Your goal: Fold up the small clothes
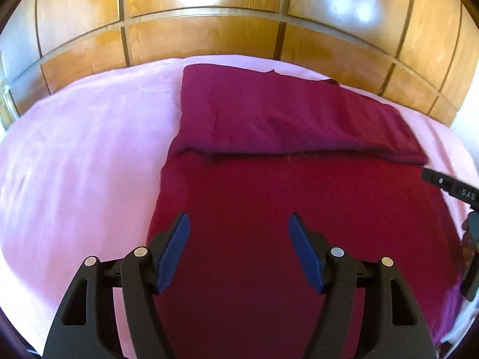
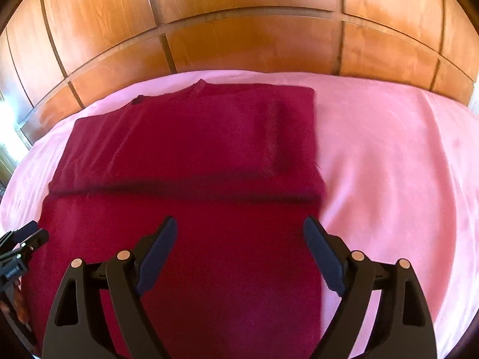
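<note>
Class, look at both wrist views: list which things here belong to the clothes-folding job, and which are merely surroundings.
Belongs to the job:
- dark red garment, partly folded, one layer lying across its far half
- left gripper, fingers open, empty
- right gripper, fingers open, empty

Just surroundings:
- pink bedsheet under the garment
- wooden panelled headboard

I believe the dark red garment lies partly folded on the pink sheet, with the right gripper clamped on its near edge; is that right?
Not quite: the right gripper is open and holds nothing, as the right wrist view shows. The dark red garment does lie partly folded on the pink sheet.
</note>
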A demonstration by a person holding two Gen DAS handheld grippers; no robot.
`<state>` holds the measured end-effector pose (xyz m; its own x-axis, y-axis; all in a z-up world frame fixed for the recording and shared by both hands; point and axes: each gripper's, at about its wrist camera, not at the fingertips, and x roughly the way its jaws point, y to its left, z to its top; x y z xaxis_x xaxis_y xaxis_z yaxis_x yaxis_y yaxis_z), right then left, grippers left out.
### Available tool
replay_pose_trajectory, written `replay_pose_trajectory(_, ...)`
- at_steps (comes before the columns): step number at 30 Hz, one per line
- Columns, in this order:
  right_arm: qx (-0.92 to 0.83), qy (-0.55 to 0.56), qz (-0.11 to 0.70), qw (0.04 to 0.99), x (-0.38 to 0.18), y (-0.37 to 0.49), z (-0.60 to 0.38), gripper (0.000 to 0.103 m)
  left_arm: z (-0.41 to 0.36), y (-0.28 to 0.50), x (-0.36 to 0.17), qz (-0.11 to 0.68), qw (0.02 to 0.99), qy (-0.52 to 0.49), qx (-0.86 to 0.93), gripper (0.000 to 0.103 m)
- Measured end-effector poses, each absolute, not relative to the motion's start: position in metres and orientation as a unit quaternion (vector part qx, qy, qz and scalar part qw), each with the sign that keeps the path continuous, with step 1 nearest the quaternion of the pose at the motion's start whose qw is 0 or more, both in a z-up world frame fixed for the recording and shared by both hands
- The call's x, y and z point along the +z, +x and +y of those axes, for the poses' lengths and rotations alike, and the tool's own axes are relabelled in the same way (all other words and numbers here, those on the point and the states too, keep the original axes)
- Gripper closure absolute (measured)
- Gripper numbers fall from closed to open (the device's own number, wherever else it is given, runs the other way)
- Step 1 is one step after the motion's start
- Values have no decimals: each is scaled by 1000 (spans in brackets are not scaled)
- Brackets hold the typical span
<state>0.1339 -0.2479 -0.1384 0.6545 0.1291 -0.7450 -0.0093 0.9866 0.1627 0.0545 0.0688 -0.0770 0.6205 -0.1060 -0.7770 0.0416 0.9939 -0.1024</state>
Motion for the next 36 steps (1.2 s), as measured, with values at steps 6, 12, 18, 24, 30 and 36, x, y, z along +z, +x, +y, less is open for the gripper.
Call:
replay_pose_trajectory(6, 51, 129, 439, 888, -152, 73, -283, 33, 92, 9, -77, 442, 890, -81, -74, 52)
replay_pose_trajectory(12, 63, 154, 454, 875, -159, 8, -297, 49, 95, -34, -76, 440, 891, -74, -86, 55)
replay_pose_trajectory(18, 80, 148, 491, 855, -165, -38, -290, 61, 100, -73, -81, 461, 880, -70, -91, 60)
replay_pose_trajectory(24, 95, 143, 534, 828, -182, -58, -282, 94, 99, -95, -91, 486, 863, -66, -119, 91)
replay_pose_trajectory(30, 158, 156, 501, 837, -148, -51, -272, 95, 111, -91, -70, 470, 859, -127, -159, 93)
replay_pose_trajectory(36, 190, 231, 430, 852, -114, -21, -282, 95, 122, -65, -39, 421, 862, -201, -200, 93)
